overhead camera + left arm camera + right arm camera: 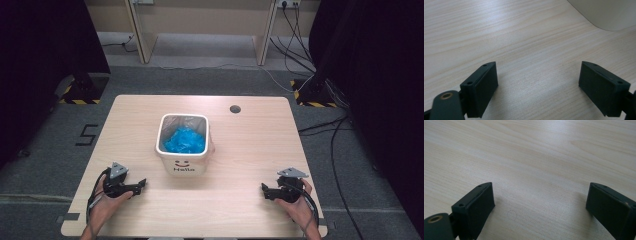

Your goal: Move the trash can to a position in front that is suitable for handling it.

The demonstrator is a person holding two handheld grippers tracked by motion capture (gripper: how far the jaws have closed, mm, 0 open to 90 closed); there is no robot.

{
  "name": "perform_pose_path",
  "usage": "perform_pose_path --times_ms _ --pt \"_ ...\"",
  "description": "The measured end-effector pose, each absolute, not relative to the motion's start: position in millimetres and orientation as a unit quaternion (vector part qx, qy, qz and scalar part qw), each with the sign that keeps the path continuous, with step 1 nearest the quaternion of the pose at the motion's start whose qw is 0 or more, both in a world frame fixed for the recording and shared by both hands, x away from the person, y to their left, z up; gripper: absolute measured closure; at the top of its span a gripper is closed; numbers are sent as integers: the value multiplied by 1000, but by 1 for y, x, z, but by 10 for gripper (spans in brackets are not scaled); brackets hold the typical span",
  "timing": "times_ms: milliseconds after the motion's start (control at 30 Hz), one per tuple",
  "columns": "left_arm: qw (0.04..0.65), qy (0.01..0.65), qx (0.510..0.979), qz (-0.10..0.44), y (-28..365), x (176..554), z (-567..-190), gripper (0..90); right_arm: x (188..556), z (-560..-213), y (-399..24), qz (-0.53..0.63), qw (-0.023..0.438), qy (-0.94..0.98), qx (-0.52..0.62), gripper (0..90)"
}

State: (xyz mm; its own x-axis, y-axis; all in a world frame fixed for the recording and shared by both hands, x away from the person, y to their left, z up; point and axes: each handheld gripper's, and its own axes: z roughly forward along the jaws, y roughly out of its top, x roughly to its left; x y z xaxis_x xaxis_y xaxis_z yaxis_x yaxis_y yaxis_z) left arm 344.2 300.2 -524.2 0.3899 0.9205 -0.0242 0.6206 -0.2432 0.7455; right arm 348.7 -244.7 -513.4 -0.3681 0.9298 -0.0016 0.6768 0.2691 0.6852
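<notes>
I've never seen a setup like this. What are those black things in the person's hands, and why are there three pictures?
A person holds hand-operated tongs, one in each hand: the left tongs and the right tongs. The high view looks down on a wooden table. The other two pictures come from small cameras riding on each pair of tongs, looking along the black jaws at the tabletop. A white bin, with a smiley face, the word Hello and a blue bag inside, stands mid-table. Both tongs are open and hold nothing.

High view looks down on the whole desk (240,210); both gripper views skim that desktop closely, jaws foremost.
</notes>
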Motion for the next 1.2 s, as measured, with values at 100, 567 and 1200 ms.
perform_pose_path --times_ms 100,567,1200 --pt "346 508 758 216 300 344 -524 145 349 -513 -245 304 208 769 522 81" --pt "362 512 750 209 296 346 -519 169 362 -505 -228 350 182 760 517 131" --pt "438 533 696 201 283 390 -490 174 414 -474 -167 412 155 741 507 140"
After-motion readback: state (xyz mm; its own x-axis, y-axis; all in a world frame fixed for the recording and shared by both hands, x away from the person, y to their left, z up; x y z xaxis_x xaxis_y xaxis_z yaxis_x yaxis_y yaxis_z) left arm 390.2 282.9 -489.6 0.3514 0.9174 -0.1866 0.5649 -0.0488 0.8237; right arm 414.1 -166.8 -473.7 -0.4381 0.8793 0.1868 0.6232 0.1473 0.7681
